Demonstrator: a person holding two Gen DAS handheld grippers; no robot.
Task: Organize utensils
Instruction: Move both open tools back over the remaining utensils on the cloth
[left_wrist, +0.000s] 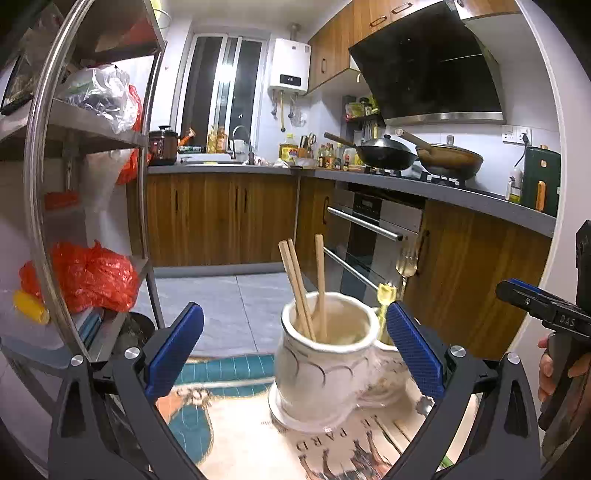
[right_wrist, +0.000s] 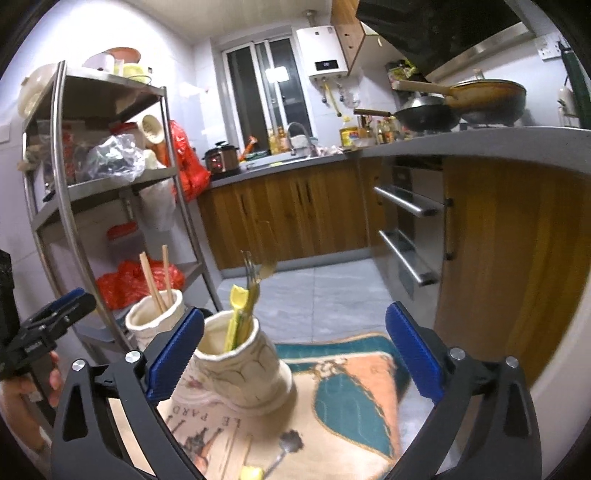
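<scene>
Item: two-cup ceramic utensil holder, cream with fine curved lines, standing on a printed table mat in a kitchen

Left cup: three wooden chopsticks, leaning, tips down in the cup

Right cup: a yellow-handled utensil and a metal fork, both upright; a second gold-toned piece beside the fork is blurred and may be another fork

Loose on the mat, near the bottom edge of the right wrist view: a small metal spoon and a yellow piece, only partly in frame; neither is in a cup

Left gripper: tongs spread wide, blue pads standing either side of the chopstick cup, nothing pinched

Right gripper: tongs likewise spread wide, the left pad just in front of the right cup's rim, nothing pinched

Hands: a person's hand holds the right tool at the edge of the left view

Step in hand, as judged: both tools stand empty at the holder, chopsticks and tableware sorted by cup; the sorting looks well along but unfinished, given the pieces lying on the mat

Next move calls for: lowering one tool to the spoon on the mat, closing on its thin handle flat against the cloth, then lifting it clear and dropping it in the right cup without knocking the fork
</scene>
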